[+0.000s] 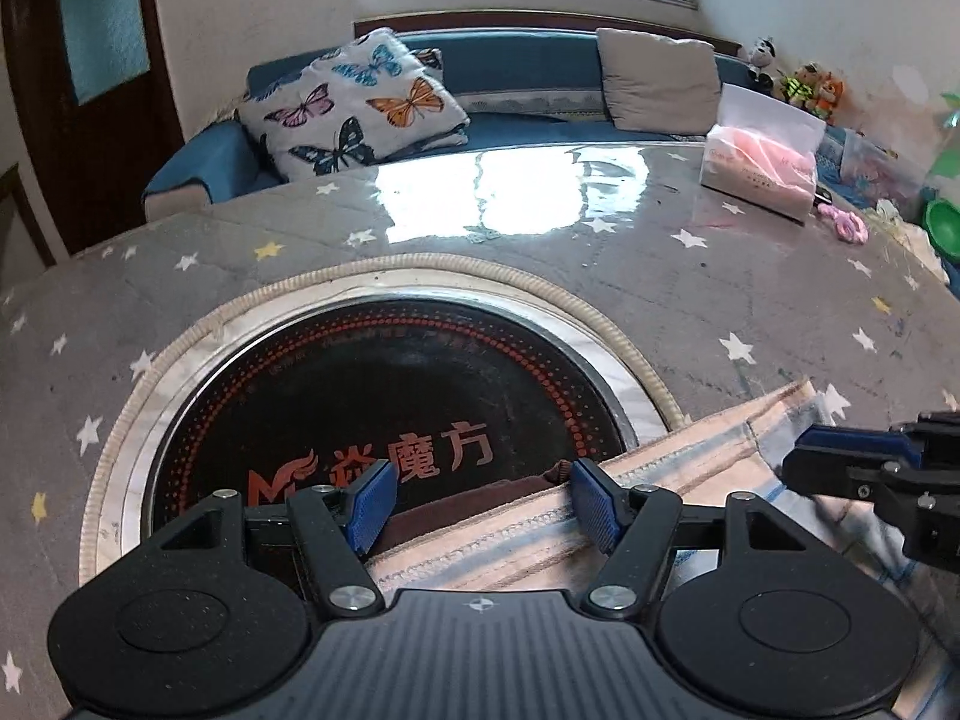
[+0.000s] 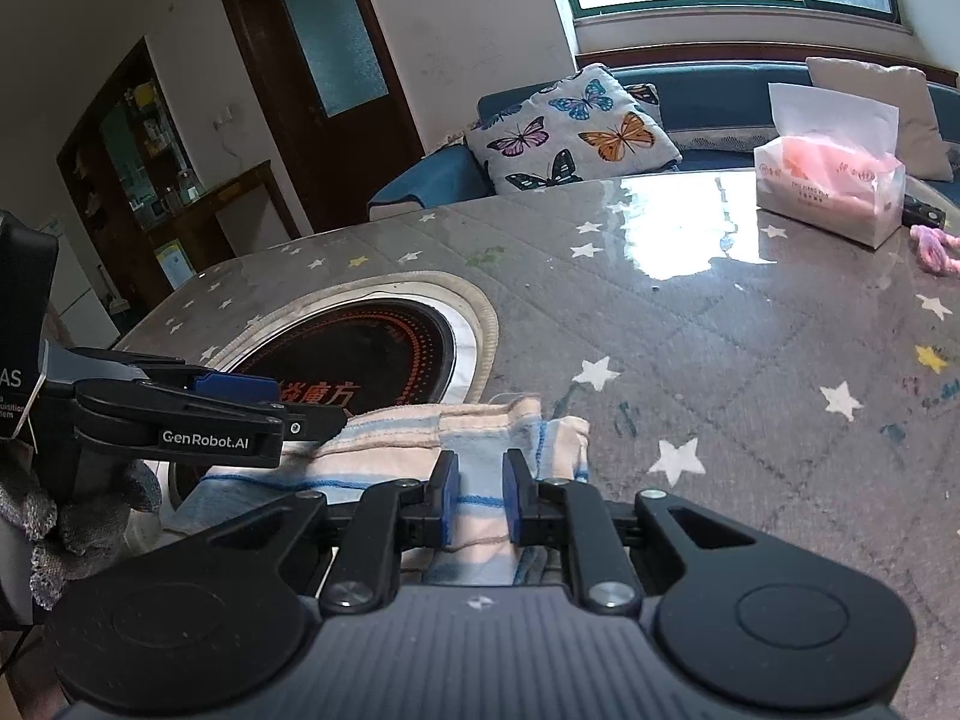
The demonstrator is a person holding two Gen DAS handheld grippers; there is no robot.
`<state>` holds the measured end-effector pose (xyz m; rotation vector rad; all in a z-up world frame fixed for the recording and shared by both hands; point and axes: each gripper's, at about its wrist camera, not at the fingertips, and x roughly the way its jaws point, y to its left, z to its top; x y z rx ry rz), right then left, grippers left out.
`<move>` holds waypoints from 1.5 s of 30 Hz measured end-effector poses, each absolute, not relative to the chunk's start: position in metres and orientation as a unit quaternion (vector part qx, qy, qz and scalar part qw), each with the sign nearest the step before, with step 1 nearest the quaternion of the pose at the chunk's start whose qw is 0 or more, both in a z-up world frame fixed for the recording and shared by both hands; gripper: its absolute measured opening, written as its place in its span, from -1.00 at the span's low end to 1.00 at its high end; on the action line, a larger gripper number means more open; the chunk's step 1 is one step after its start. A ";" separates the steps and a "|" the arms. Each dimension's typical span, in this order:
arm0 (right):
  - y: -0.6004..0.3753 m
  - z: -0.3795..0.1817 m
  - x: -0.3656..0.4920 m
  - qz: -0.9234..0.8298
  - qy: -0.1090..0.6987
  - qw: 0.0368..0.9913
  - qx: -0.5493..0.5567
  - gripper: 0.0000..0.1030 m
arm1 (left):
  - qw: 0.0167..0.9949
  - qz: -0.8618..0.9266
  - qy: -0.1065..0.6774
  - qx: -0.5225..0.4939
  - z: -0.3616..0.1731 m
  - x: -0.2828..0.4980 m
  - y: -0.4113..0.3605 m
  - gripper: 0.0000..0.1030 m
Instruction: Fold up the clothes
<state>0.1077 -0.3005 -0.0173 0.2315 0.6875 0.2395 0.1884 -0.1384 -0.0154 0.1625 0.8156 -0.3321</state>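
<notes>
The left gripper is wide open over the striped cloth (at six o'clock on the table); the right gripper pinches it. Close left gently before lifting.

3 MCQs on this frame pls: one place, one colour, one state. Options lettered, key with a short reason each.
1. Where does the tissue pack stand?
A. on the sofa
B. on the table's far right side
C. on the round cooktop

2. What colour are the pads on the left hand-held gripper?
A. blue
B. red
C. white

3. How is the right hand-held gripper?
A. wide open over bare table
B. shut on the striped cloth
C. holding the tissue pack

Key:
1 B, it sits on the star-print table near the window side.
2 A, both pads show blue.
3 B, cloth is pinched between its narrow jaws.
</notes>
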 end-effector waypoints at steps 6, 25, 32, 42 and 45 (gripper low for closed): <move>-0.301 -0.003 0.090 0.116 0.318 0.934 0.113 -0.54 | 0.904 -0.166 0.388 0.064 0.000 0.163 -0.120 0.32; -0.319 -0.022 0.075 0.085 0.360 0.914 0.168 -0.39 | 0.884 -0.161 0.438 -0.021 -0.011 0.102 -0.083 0.33; -0.319 -0.022 0.068 0.092 0.362 0.909 0.187 -0.66 | 0.876 -0.177 0.447 -0.040 -0.015 0.107 -0.082 0.06; -0.322 -0.024 0.070 0.088 0.364 0.907 0.196 -0.54 | 0.870 -0.187 0.452 -0.061 -0.018 0.114 -0.079 -0.44; -0.319 -0.023 0.069 0.089 0.366 0.906 0.194 -0.67 | 0.871 -0.187 0.449 -0.069 -0.016 0.112 -0.077 -0.69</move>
